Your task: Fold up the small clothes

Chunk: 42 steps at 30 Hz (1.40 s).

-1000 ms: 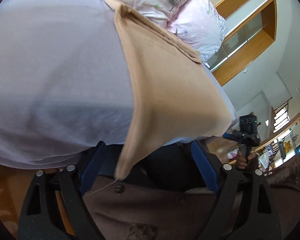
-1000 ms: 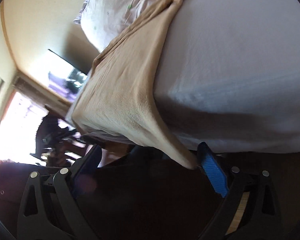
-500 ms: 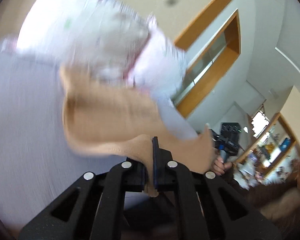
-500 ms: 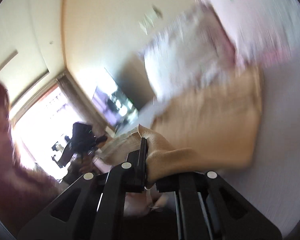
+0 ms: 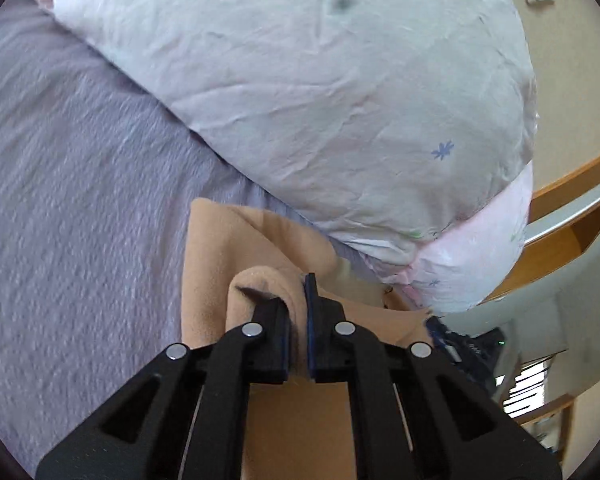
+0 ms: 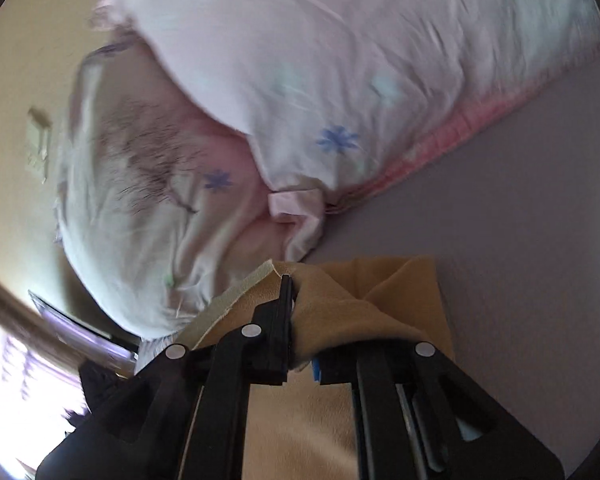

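A tan fleece garment (image 5: pixel 220 264) lies on the lilac bed sheet (image 5: pixel 68 208), close to the pillows. My left gripper (image 5: pixel 298 300) is shut on a bunched corner of it, the cloth curling over the left finger. In the right wrist view my right gripper (image 6: pixel 296 304) is shut on another corner of the same tan garment (image 6: pixel 404 292), which drapes over the right finger and hides its tip. Both held corners are carried over the rest of the garment, which lies under the grippers.
A large white floral pillow (image 5: pixel 320 92) lies just beyond the garment, with a pink pillow (image 6: pixel 360 60) beside it. The lilac sheet (image 6: pixel 520 220) spreads to the right. A wall and wooden trim (image 5: pixel 572 208) stand behind the bed.
Both grippers were open at the bed's near edge, closed on the garment's corners, and have carried them forward over the garment towards the pillows.
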Each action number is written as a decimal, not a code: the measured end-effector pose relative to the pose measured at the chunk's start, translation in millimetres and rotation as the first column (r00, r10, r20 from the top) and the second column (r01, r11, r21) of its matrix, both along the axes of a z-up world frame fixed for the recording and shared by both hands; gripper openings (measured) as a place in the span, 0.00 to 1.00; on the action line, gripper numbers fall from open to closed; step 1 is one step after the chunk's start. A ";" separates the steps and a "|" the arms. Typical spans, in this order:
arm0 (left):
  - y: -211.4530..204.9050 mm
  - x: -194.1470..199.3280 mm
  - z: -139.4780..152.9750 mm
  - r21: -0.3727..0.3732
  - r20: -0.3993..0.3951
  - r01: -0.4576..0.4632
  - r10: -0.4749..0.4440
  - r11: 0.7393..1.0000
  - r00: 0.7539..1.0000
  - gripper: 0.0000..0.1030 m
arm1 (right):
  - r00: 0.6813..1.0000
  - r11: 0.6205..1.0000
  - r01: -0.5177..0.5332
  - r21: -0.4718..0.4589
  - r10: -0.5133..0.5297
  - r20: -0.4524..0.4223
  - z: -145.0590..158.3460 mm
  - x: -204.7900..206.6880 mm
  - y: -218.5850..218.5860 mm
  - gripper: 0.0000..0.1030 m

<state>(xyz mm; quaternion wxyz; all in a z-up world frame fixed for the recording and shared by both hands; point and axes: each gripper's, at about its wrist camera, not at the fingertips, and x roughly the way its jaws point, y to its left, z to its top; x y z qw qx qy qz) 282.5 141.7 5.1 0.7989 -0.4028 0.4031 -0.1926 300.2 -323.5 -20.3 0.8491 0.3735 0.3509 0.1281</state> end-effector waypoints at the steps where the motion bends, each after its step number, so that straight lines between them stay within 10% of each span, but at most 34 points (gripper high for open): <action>1: 2.7 -1.5 1.1 -0.014 -0.002 -0.007 0.007 1.000 1.000 0.12 | 0.999 0.998 0.049 -0.036 -0.050 -0.014 2.6 0.3 -5.3 0.45; 2: 8.1 -4.1 4.8 -0.035 0.003 -0.014 0.014 0.999 1.000 0.25 | 0.997 0.995 0.083 -0.047 -0.083 -0.001 5.5 -2.7 -9.8 0.85; 3: 14.4 -7.5 10.3 -0.051 0.012 -0.026 0.026 0.998 1.000 0.34 | 0.992 0.992 0.119 -0.041 -0.117 0.034 12.3 -9.9 -14.6 0.96; 5: 24.6 -18.2 24.3 -0.028 0.036 -0.053 0.054 0.998 0.998 0.56 | 0.986 0.996 0.091 0.023 -0.094 0.135 23.3 -32.7 -21.5 0.97; 9: 27.6 -50.7 43.3 0.050 0.064 0.002 -0.005 0.999 0.998 0.64 | 0.989 0.998 -0.064 -0.017 0.066 0.129 20.9 -58.1 -6.7 0.97; 12: 20.0 -63.9 37.9 0.092 0.020 0.049 -0.051 0.995 0.999 0.67 | 0.995 0.986 -0.097 -0.134 0.094 -0.031 -4.8 -59.0 6.7 0.97; 15: 9.4 -67.4 20.9 0.153 -0.040 0.069 -0.064 0.986 0.997 0.68 | 0.993 0.975 -0.098 -0.200 0.108 0.039 -6.0 -70.5 11.1 0.97; 19: -0.4 -63.1 9.1 0.222 -0.079 0.067 -0.050 0.973 0.996 0.70 | 0.984 0.992 -0.110 -0.066 0.118 0.134 -1.4 -85.6 -4.8 0.97; 21: -9.5 -59.0 10.2 0.271 -0.075 0.069 -0.050 0.960 0.996 0.70 | 0.982 0.996 -0.092 -0.020 0.094 0.166 1.6 -90.3 -19.0 0.98; 24: -19.1 -50.6 3.2 0.260 -0.137 0.070 -0.035 0.963 0.990 0.19 | 0.982 0.998 -0.045 0.039 0.037 0.183 7.8 -86.6 -30.2 0.98; 34: -117.0 -52.5 110.5 0.144 0.079 0.145 -0.157 0.979 0.984 0.14 | 0.962 0.990 0.058 0.132 -0.091 0.258 26.6 -100.6 -66.7 0.99; 39: -253.4 -26.7 107.6 0.052 0.092 0.383 -0.386 0.922 0.918 0.17 | 0.971 0.994 0.093 0.062 -0.104 0.216 24.6 -99.3 -77.5 0.99; 42: -294.3 -15.5 86.8 -0.168 0.095 0.497 -0.488 0.851 0.868 0.18 | 0.981 0.994 0.097 0.050 -0.104 0.166 16.6 -94.9 -84.9 0.99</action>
